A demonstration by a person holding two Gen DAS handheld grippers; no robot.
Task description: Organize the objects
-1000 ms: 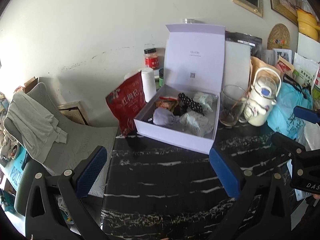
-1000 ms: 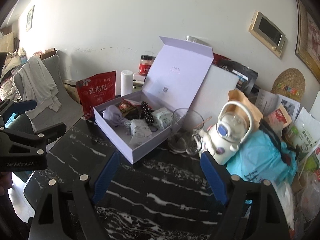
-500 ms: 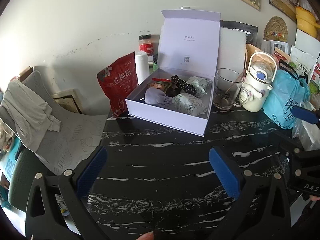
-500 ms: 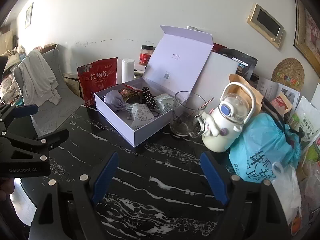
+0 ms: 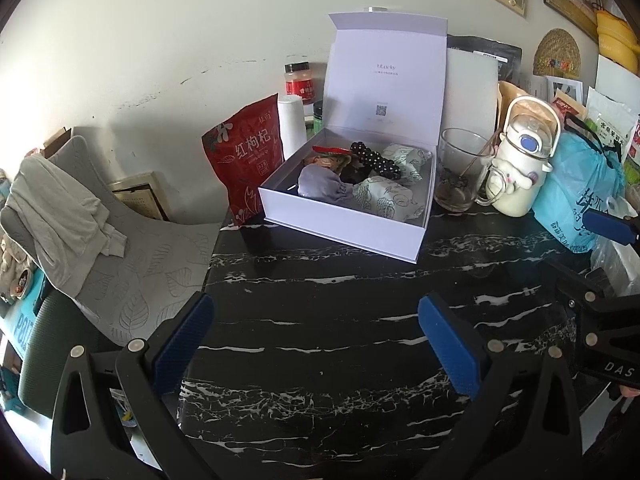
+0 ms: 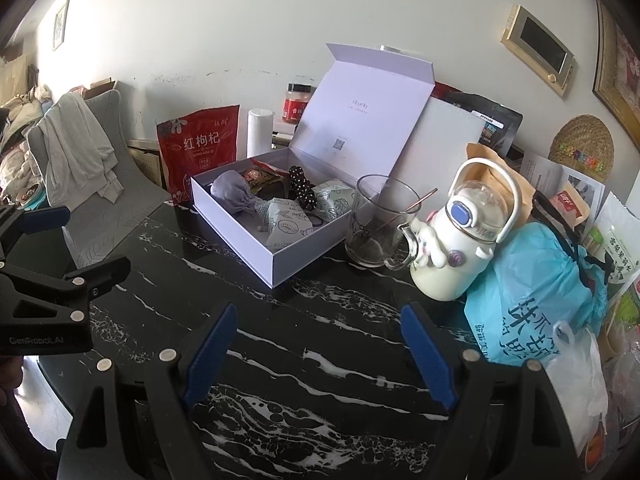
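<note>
Lavender box [image 5: 352,224] open, already holding pouches and a hair tie; lid not shut. Left gripper [image 5: 316,332] and right gripper [image 6: 316,344] wide apart, empty, well short.

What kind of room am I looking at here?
Probably a lived-in home dining area: a cluttered marble table with a glass mug, a chair draped with clothes, and framed pictures on the wall.

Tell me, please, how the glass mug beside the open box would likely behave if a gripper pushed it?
The glass mug is probably rigid, smooth and breakable. It stands tall with a loose stirrer leaning inside, so a high push might tip it. The white bottle crowds its handle and could get knocked.
</note>
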